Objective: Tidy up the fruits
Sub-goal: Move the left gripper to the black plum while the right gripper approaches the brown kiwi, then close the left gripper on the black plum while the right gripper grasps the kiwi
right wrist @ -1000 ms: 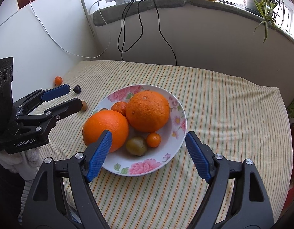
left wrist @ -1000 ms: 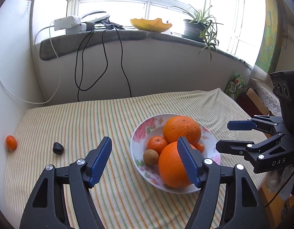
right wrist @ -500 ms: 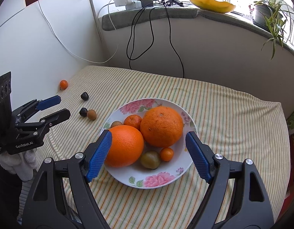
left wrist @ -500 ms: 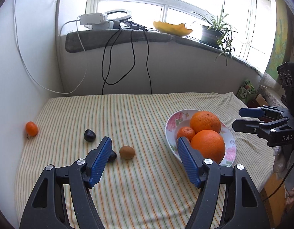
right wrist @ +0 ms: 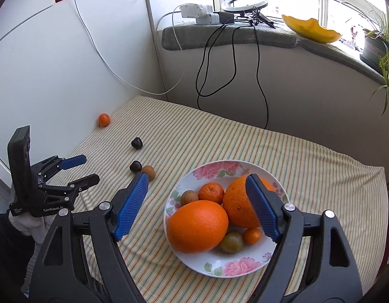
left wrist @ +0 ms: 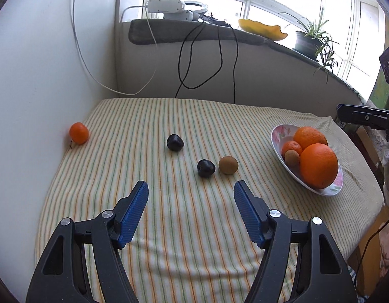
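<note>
The only legible lettering is the white "GenRobot.AI" printed on the black body of the left gripper (right wrist: 87, 169), seen in the right wrist view, low on its side, just above the white-gloved hand (right wrist: 27, 224) that holds it. Smaller white print sits just left of that wording on the same body, too small to read. Nothing else carries readable text.

The tablecloth (left wrist: 194, 227) had thin green, orange and cream stripes. The plate (right wrist: 219, 267) was white with pink flowers and green leaves. On the plate lay bright orange fruit; beside the plate, on the cloth, sat two near-black fruits (left wrist: 206, 168) and a dull brown one (left wrist: 228, 165). The gripper pads (right wrist: 130, 207) were blue on black frames.
</note>
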Action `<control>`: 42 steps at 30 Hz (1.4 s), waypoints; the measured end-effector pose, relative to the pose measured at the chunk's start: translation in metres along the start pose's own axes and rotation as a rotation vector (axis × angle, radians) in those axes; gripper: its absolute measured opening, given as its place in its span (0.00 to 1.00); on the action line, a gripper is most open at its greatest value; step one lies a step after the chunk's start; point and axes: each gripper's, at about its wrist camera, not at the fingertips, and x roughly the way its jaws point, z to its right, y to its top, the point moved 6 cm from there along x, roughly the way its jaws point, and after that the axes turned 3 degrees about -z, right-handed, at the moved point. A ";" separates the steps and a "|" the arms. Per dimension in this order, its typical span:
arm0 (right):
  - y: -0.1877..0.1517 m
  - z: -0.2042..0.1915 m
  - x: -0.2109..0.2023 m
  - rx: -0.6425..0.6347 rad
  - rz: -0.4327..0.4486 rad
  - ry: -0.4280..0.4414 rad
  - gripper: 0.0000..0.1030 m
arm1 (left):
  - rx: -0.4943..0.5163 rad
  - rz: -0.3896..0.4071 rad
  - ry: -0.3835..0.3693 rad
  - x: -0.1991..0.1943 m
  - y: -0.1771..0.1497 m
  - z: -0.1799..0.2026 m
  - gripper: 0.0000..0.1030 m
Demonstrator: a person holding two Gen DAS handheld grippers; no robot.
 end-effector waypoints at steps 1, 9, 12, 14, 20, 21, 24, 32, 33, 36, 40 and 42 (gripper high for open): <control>0.002 -0.005 0.003 -0.004 -0.010 0.016 0.80 | -0.002 -0.004 -0.003 0.001 -0.002 -0.002 0.63; 0.014 -0.046 0.033 -0.096 -0.083 0.108 0.80 | 0.008 -0.020 -0.057 0.009 -0.002 0.001 0.46; 0.013 -0.061 0.047 -0.135 -0.134 0.137 0.74 | 0.017 -0.026 -0.078 0.013 0.000 0.004 0.40; 0.011 -0.069 0.058 -0.160 -0.177 0.152 0.66 | 0.030 -0.033 -0.085 0.018 0.002 0.008 0.37; 0.007 -0.082 0.099 -0.198 -0.301 0.147 0.45 | 0.078 -0.066 -0.099 0.035 0.006 0.017 0.32; 0.007 -0.082 0.104 -0.211 -0.313 0.133 0.45 | 0.085 -0.071 -0.098 0.038 0.007 0.017 0.31; 0.008 -0.081 0.120 -0.216 -0.358 0.138 0.43 | 0.106 -0.081 -0.097 0.046 0.012 0.019 0.30; 0.013 -0.069 0.149 -0.099 -0.449 0.208 0.39 | 0.149 -0.119 -0.100 0.068 0.015 0.026 0.30; 0.013 -0.069 0.151 -0.092 -0.457 0.216 0.39 | 0.148 -0.122 -0.103 0.069 0.015 0.026 0.30; 0.011 -0.070 0.156 -0.094 -0.477 0.224 0.38 | 0.149 -0.130 -0.104 0.074 0.015 0.025 0.30; 0.010 -0.074 0.165 -0.107 -0.493 0.206 0.38 | 0.145 -0.140 -0.105 0.078 0.015 0.024 0.28; 0.009 -0.077 0.168 -0.106 -0.500 0.208 0.38 | 0.147 -0.146 -0.104 0.082 0.016 0.023 0.27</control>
